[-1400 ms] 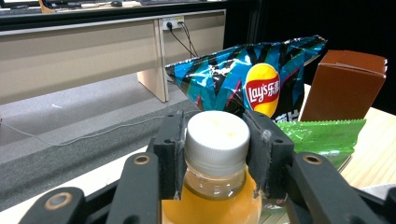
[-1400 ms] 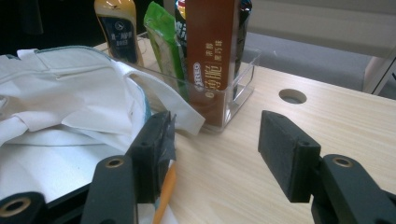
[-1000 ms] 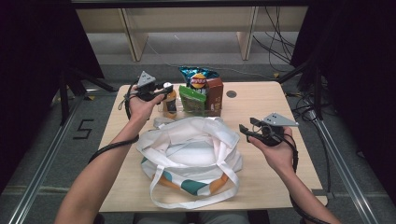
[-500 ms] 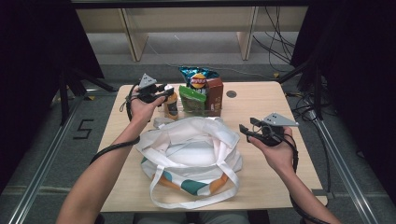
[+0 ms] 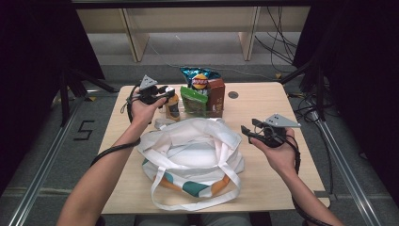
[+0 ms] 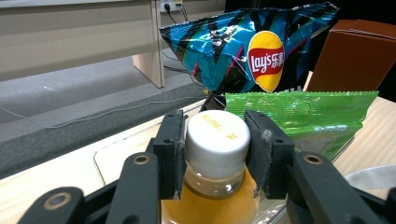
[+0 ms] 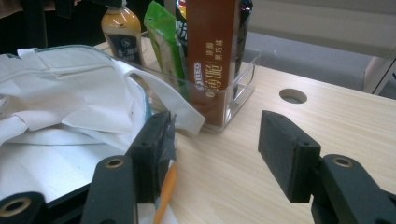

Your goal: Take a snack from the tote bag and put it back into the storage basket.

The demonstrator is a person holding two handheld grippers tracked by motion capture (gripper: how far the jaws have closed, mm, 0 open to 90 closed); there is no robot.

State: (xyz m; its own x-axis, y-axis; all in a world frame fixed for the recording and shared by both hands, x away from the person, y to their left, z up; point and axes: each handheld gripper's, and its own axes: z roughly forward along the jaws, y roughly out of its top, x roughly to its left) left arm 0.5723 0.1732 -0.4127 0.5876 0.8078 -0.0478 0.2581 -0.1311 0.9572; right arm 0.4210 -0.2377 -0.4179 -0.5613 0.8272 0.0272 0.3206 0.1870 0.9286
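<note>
A bottle of orange juice (image 6: 215, 140) with a white cap stands at the back left of the table, beside the snacks. My left gripper (image 6: 215, 149) is shut on its cap, one pad pressed to each side. From above, the left gripper (image 5: 165, 90) sits over the bottle (image 5: 172, 107). A white tote bag (image 5: 188, 150) with long straps lies open in the middle of the table. To the right of the bag my right gripper (image 5: 248, 129) is held open above bare wood. Nothing is between the right gripper's (image 7: 215, 140) fingers.
A clear tray (image 7: 233, 98) behind the bag holds a blue chips bag (image 5: 200, 77), a green packet (image 5: 193, 99) and a brown box (image 5: 216, 96). A round hole (image 5: 233, 94) is cut in the tabletop right of the box. Bare table lies at the right.
My left gripper has edged right onto the bottle's cap. The right hand has barely moved.
</note>
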